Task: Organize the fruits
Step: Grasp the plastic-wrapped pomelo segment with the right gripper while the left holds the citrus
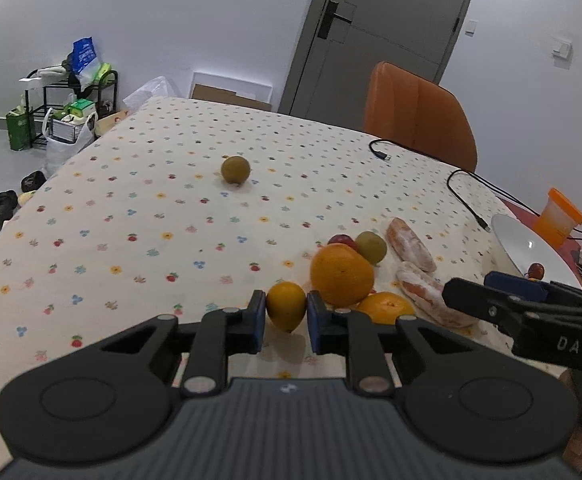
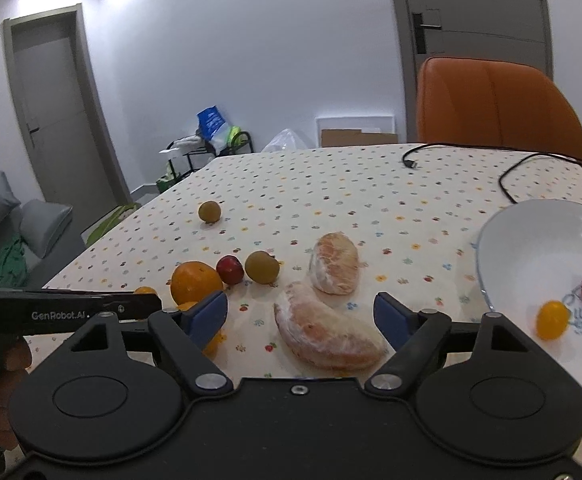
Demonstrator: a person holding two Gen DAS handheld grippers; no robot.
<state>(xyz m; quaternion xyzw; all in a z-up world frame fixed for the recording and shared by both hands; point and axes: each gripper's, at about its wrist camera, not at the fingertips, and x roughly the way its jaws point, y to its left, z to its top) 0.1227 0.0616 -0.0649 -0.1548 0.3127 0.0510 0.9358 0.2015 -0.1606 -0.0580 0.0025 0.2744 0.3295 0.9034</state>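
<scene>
My left wrist camera sits low over the table's near edge, looking forward along the left gripper (image 1: 286, 315) across the floral tablecloth (image 1: 151, 200) toward the grey door (image 1: 383, 36) and orange chair (image 1: 419, 116). My right wrist camera sits just to its right, equally close and low, aimed past the right gripper (image 2: 301, 314). Both views share the fruit cluster, the large orange (image 1: 342, 275) (image 2: 195, 280), the white bowl (image 1: 519, 240) (image 2: 523, 240) and the chair.

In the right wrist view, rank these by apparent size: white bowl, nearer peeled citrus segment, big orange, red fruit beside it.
1. white bowl
2. nearer peeled citrus segment, though closeness to the camera inflates it
3. big orange
4. red fruit
</scene>
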